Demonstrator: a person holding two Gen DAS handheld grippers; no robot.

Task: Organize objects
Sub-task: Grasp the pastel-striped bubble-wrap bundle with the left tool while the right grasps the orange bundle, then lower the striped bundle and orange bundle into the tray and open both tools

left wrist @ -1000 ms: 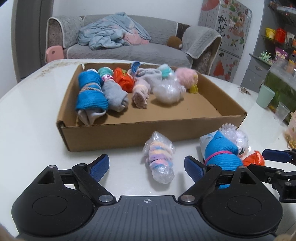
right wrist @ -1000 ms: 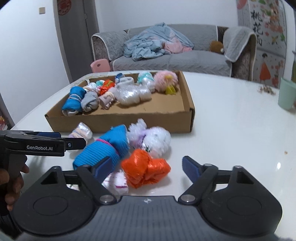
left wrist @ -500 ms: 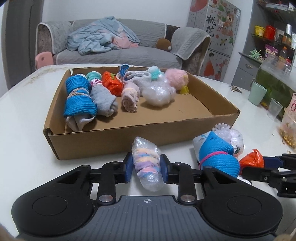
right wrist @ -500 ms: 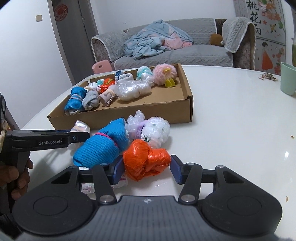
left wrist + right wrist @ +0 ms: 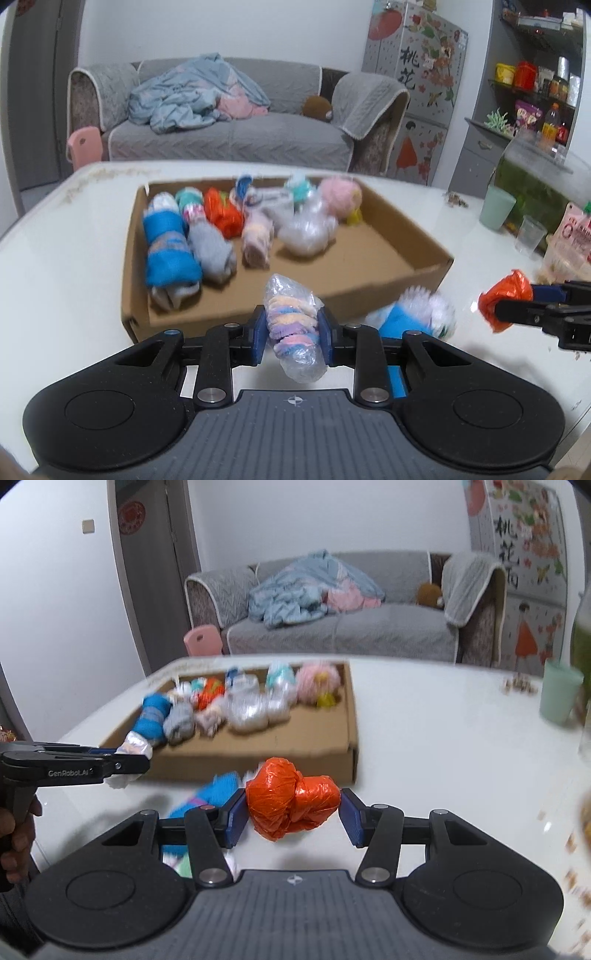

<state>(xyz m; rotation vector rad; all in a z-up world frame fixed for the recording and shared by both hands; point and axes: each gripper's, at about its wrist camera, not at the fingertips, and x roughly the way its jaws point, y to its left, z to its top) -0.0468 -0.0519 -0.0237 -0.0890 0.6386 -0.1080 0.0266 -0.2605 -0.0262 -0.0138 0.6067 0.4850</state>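
Cardboard box (image 5: pixel 406 275) on the white worktop (image 5: pixel 66 295) holds a row of rolled socks and plastic-wrapped bundles along its far side; near half bare. Left gripper (image 5: pixel 291 328) fingers clamp a clear-wrapped pastel bundle (image 5: pixel 293 325), lifted at the box's front wall. Right gripper (image 5: pixel 291 806) fingers grip an orange bundle (image 5: pixel 291 801) above the worktop. Only the right view shows the hand (image 5: pixel 16 830) holding the left gripper; only the left view shows a shelf (image 5: pixel 532 92).

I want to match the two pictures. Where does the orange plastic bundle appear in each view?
Left wrist view: the orange plastic bundle is at the far right edge, clamped at the tip of the right hand-held gripper.
Right wrist view: the bundle is at the lower centre, pressed between the blue pads of that gripper.
Shared landmark: the cardboard box on the white table.
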